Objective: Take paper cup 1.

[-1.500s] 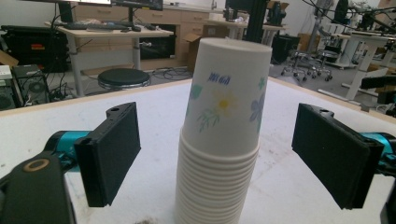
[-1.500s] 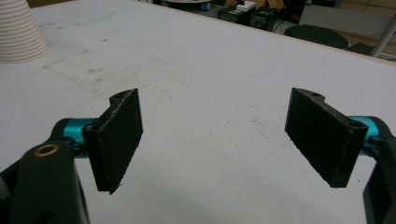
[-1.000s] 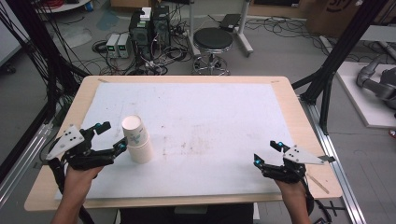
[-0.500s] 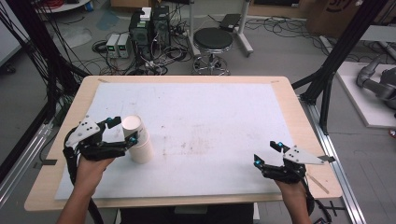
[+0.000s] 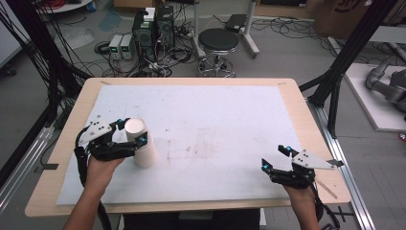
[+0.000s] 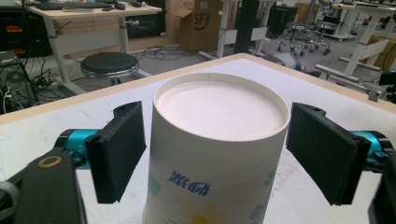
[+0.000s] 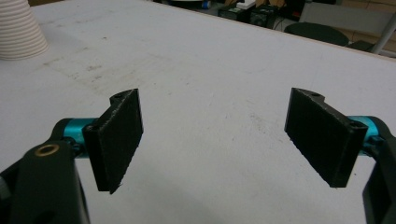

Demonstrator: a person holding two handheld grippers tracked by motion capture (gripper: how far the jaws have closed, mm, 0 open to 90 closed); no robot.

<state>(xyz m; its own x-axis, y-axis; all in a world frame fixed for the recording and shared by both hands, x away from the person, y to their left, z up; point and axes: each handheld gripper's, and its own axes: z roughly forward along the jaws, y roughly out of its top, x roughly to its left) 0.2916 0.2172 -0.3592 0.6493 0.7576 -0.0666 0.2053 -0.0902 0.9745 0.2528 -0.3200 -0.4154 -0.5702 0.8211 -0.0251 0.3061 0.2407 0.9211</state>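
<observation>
A stack of paper cups (image 5: 142, 146) was pictured standing upside down on the near left part of the white surface (image 5: 215, 115), with the left tool (image 5: 130, 134) brought around its top. In the left tool's view, the topmost cup (image 6: 219, 154) was seen between the two black pads (image 6: 119, 149), its flat base facing up and a printed flower pattern visible on its wall. The jaws had just been closing on it, yet a small gap was still left on either side, so the cup was not yet gripped and the tool was counted as released. The stack was seen from the right tool's view as a ribbed white cone (image 7: 18, 30) at the far left edge.

The right tool (image 5: 277, 158) was held at the near right of the surface, well apart from the cups, with its pads (image 7: 119, 140) spread wide and nothing between them but bare surface.

As far as could be judged, the work was at an early stage: the approach to the stack had been made and the tool was placed correctly at the top cup, but the grasp had not been completed. Left to be done, it was thought, were the final squeeze, the lifting of the cup off the stack, and whatever was to be done with it next. No separated cup was seen on the surface.
</observation>
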